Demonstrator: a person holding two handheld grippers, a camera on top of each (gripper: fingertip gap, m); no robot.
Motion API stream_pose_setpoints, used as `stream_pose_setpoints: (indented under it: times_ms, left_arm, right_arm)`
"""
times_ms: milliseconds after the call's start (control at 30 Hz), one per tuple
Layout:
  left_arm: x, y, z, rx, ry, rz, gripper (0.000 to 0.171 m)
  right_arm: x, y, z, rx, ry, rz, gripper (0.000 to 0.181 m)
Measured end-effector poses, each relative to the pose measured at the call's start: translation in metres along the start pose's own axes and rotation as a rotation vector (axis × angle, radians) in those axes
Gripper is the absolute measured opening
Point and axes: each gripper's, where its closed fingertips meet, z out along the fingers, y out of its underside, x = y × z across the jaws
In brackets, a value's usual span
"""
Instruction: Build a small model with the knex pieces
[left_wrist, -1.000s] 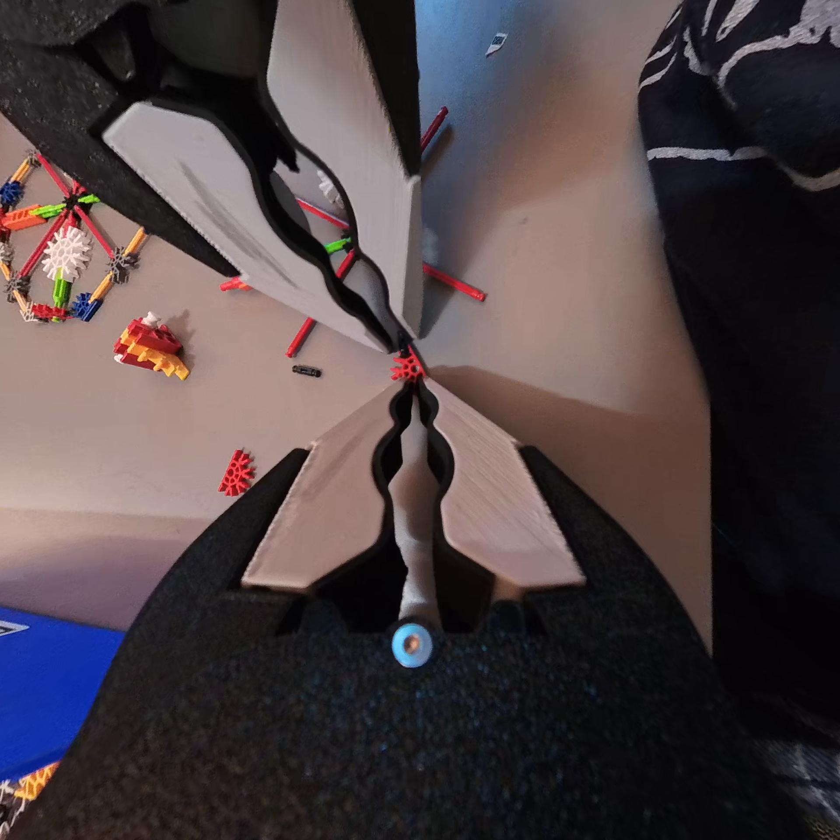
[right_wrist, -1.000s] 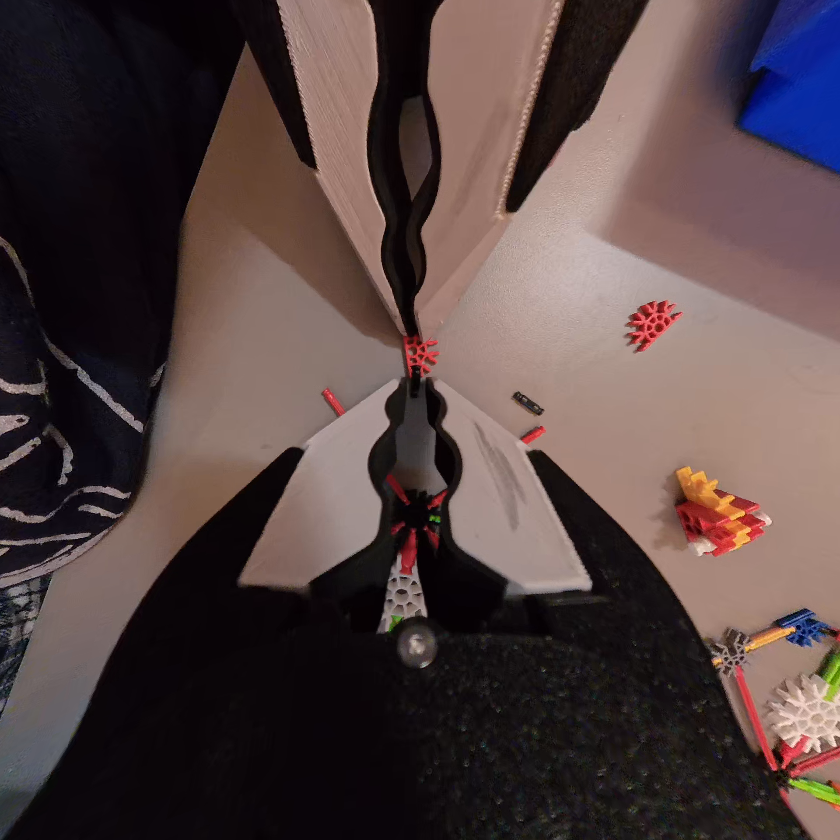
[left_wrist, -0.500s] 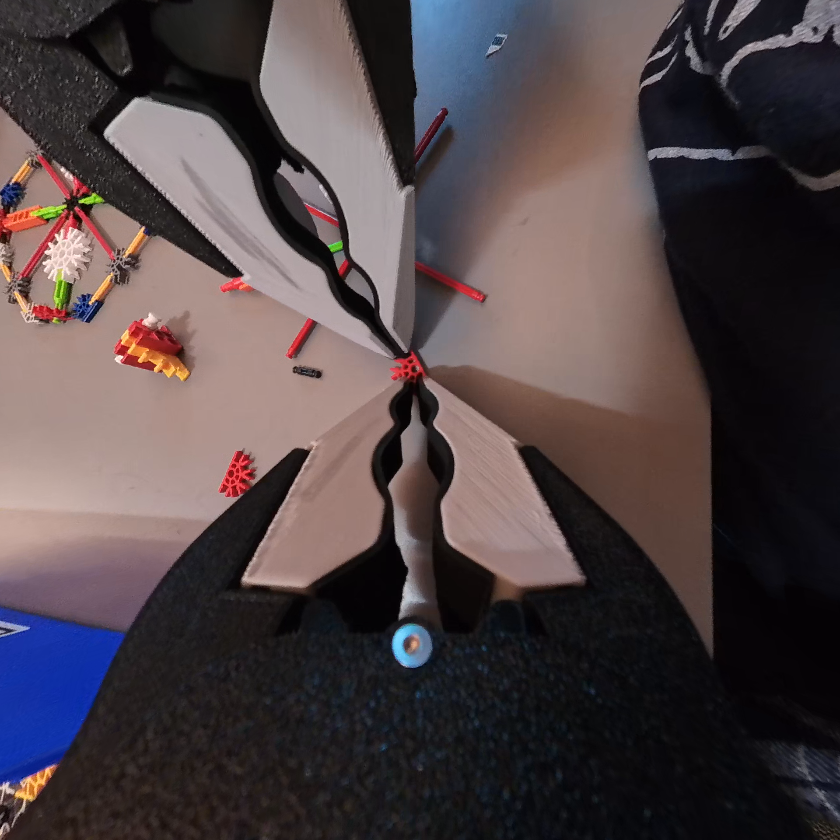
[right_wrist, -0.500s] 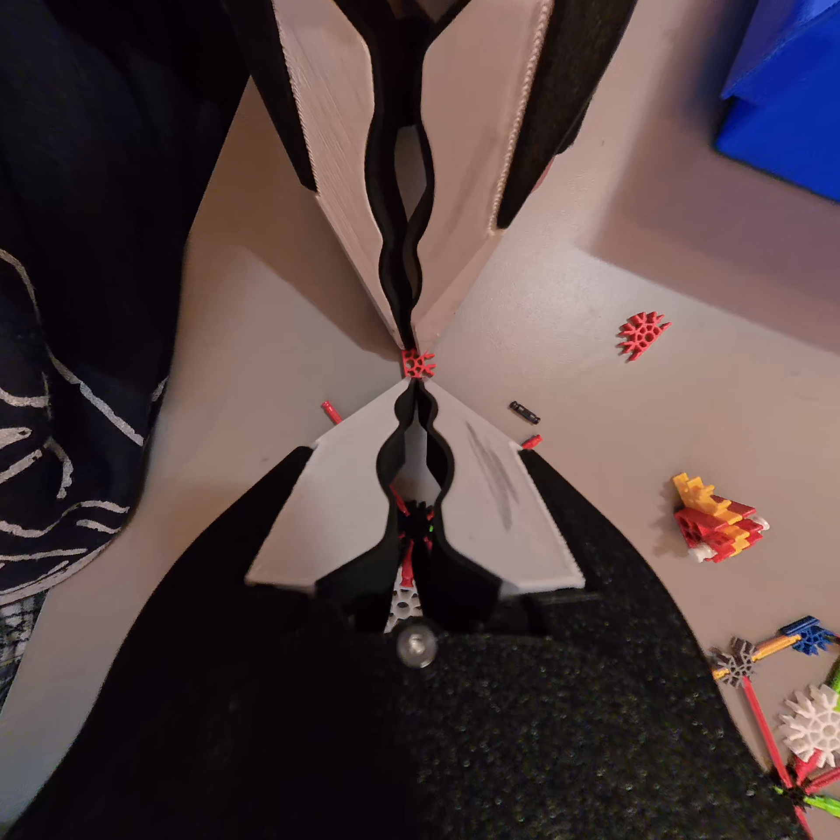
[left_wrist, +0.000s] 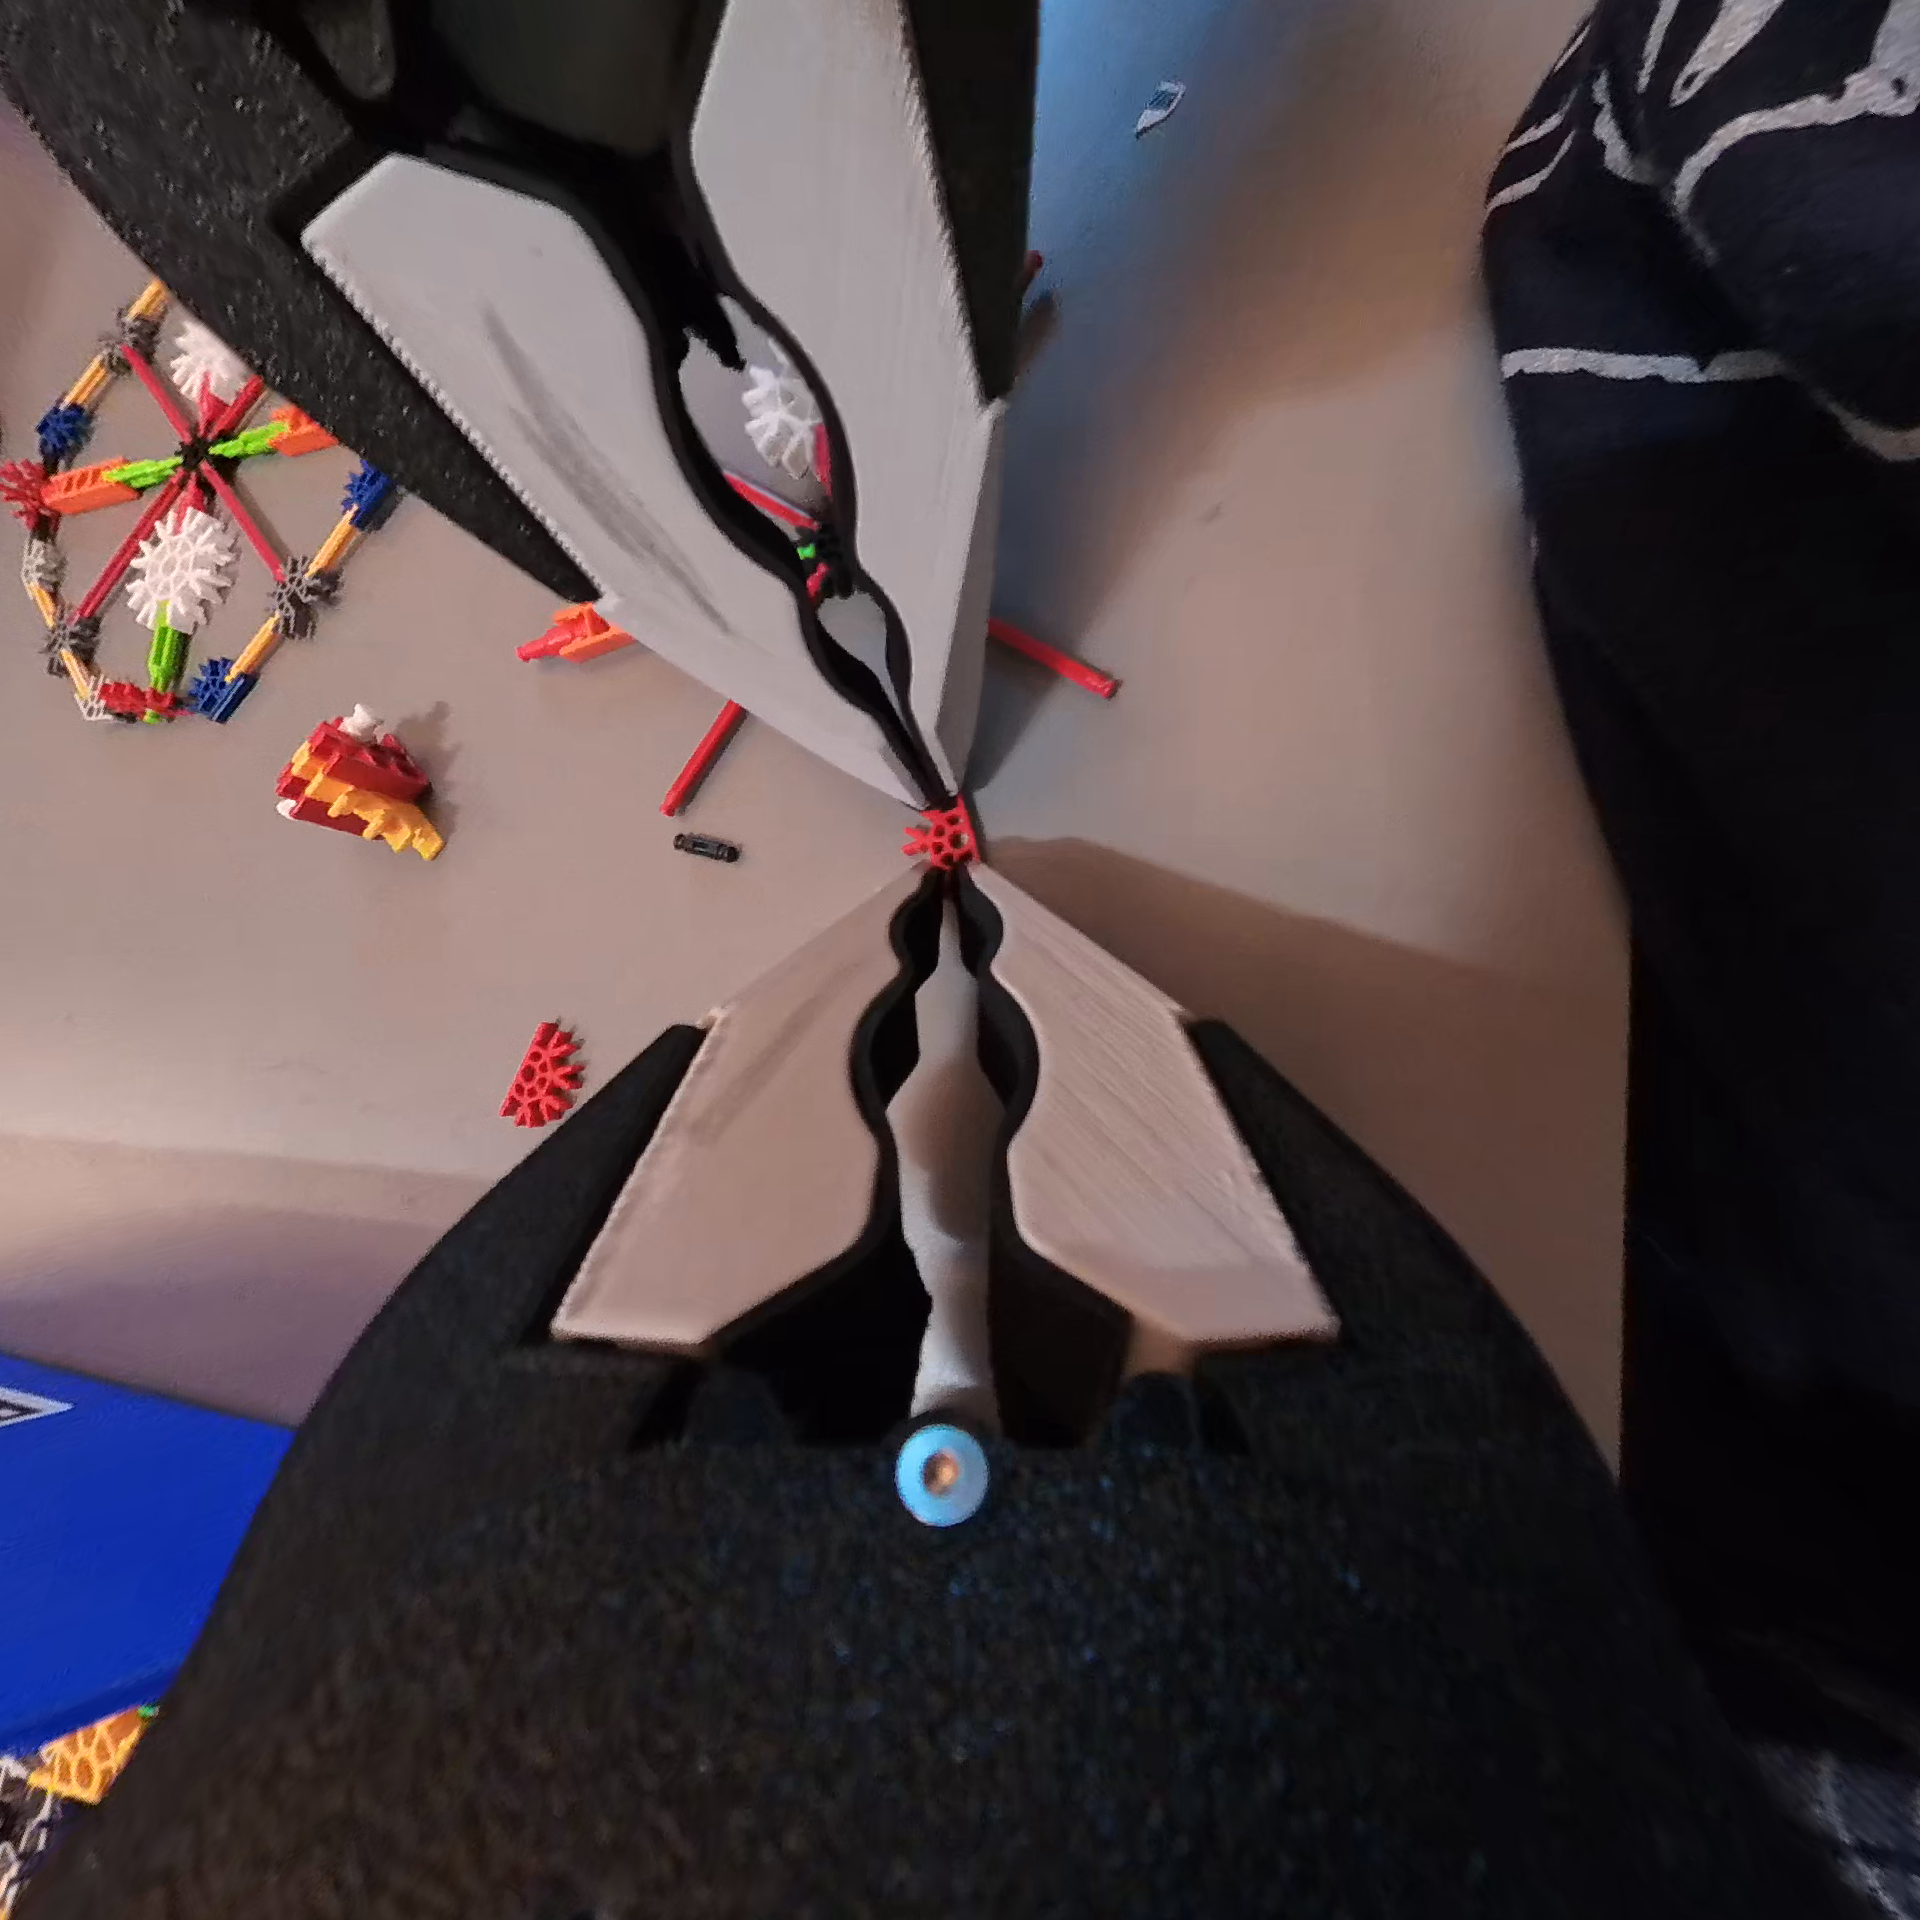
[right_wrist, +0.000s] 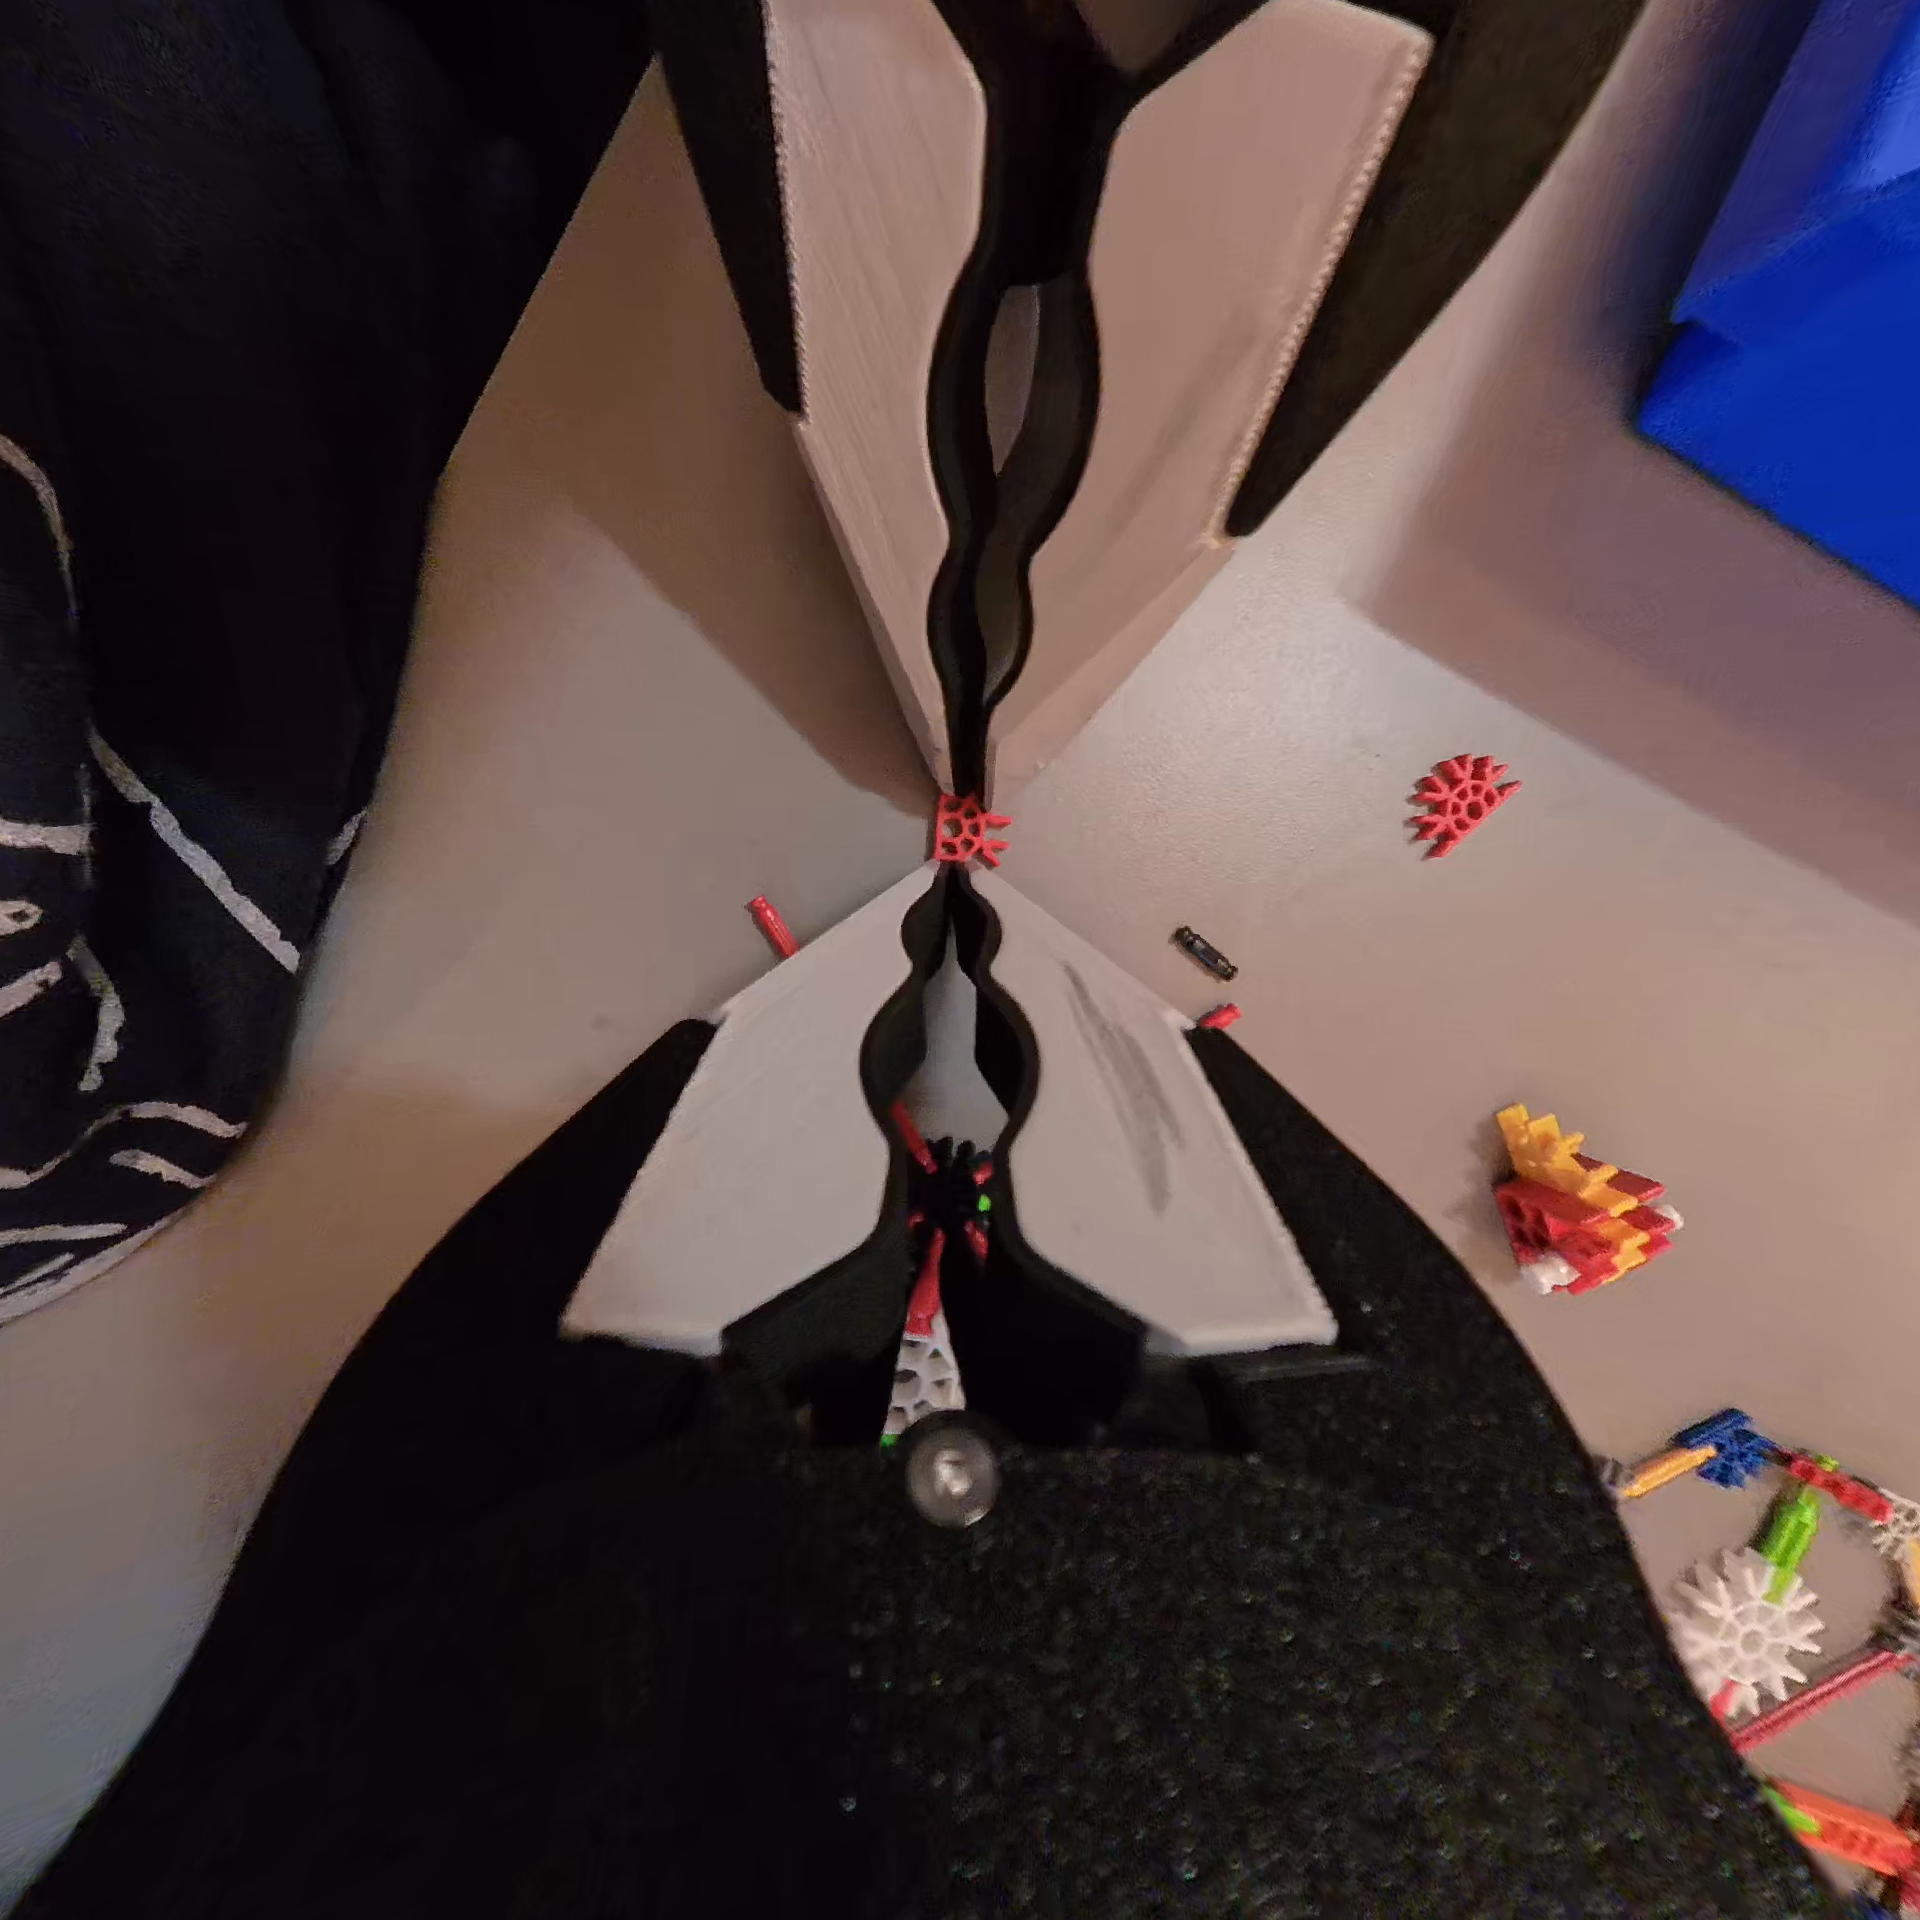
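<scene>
Pinching one red connector (left_wrist: 943, 833) tip-to-tip, left gripper (left_wrist: 943, 873) and right gripper (right_wrist: 951, 883) both clamped; tiny grip, slight twist could drop it.

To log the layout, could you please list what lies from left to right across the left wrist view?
Wheel model → stacked pieces → loose red connector → black clip → pinched red connector → dark garment.
</scene>
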Motion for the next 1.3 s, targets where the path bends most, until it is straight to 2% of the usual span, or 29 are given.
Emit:
stream_pose_setpoints:
  times_ms: [167,433,933,1300]
  left_arm:
    - [-0.0003,-0.0006,0.0003,-0.003,-0.005,0.005,0.002]
    - [-0.0005,-0.0011,0.0002,0.004,-0.004,0.003,0.002]
    - [-0.0010,-0.0008,0.0010,0.005,-0.001,0.002,0.002]
    - [-0.0011,0.0005,0.0019,0.009,-0.003,-0.002,0.001]
  right_arm:
    - [0.0000,0.0031,0.0006,-0.014,0.023,-0.007,0.006]
    - [0.0001,-0.0030,-0.0047,0.084,-0.007,0.110,0.000]
    - [0.0002,0.0034,0.0026,0.028,-0.020,0.131,0.000]
    - [-0.0012,0.0043,0.0051,-0.115,-0.101,0.188,0.000]
